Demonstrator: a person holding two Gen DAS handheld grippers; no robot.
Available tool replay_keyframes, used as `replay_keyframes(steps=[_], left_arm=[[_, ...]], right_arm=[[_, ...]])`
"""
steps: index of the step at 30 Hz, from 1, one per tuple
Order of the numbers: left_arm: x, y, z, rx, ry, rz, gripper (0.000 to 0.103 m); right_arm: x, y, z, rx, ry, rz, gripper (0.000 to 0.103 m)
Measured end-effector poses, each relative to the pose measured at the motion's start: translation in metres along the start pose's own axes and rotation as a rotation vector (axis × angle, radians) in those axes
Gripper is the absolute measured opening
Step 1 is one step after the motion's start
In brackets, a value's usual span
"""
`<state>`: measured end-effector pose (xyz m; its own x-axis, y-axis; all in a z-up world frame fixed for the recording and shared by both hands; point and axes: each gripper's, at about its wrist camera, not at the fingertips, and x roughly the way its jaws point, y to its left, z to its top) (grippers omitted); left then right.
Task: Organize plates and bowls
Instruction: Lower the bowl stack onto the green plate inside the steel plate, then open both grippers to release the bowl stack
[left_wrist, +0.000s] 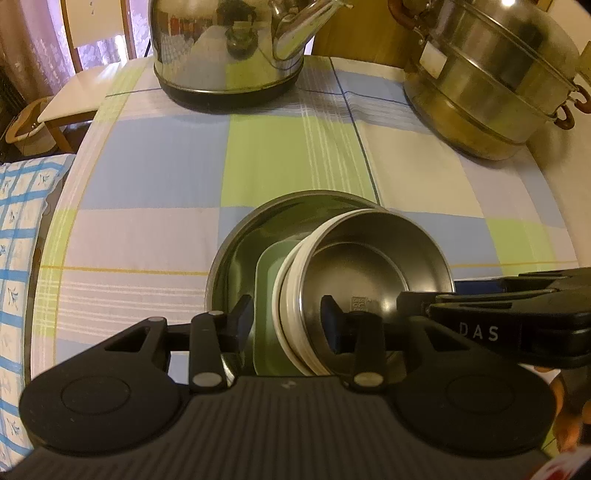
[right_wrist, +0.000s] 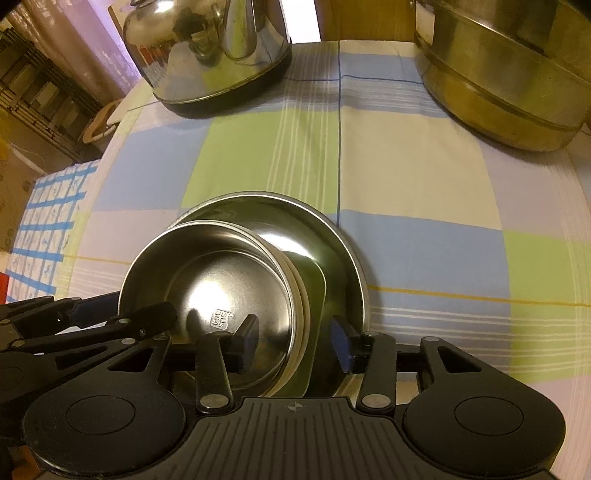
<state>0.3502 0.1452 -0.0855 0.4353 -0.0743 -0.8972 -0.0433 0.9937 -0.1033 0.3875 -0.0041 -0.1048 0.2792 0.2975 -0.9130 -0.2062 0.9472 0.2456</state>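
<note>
Steel bowl (left_wrist: 373, 273) tilted in steel plate (left_wrist: 240, 254), rim between both spread grippers (left_wrist: 288, 319) (right_wrist: 293, 334); stamp legible from right only.

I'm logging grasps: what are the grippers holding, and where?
Both straddle the rims of the stacked steel bowl and green plate, left gripper and right gripper on opposite sides.

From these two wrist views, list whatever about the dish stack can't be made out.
- Near rims of the steel bowl, white bowl, green plate and large steel plate: hidden behind the gripper bodies in both views.
- Whether either gripper's jaws pinch the rims: contact unclear.
- The bowl's stamp: too small to read, left wrist view.
</note>
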Motion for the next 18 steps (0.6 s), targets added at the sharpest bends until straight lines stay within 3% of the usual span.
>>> replay_keyframes(steps=[9,18], left_arm=[[-0.021,0.0,-0.008,0.034,-0.064,0.002,0.041],[-0.043,0.001,-0.02,0.068,-0.122,0.008,0.048]], right_arm=[[-0.023,-0.005,-0.014,0.027,-0.112,0.053,0.064],[-0.041,-0.009,-0.031,0.064,-0.19,0.07,0.069]])
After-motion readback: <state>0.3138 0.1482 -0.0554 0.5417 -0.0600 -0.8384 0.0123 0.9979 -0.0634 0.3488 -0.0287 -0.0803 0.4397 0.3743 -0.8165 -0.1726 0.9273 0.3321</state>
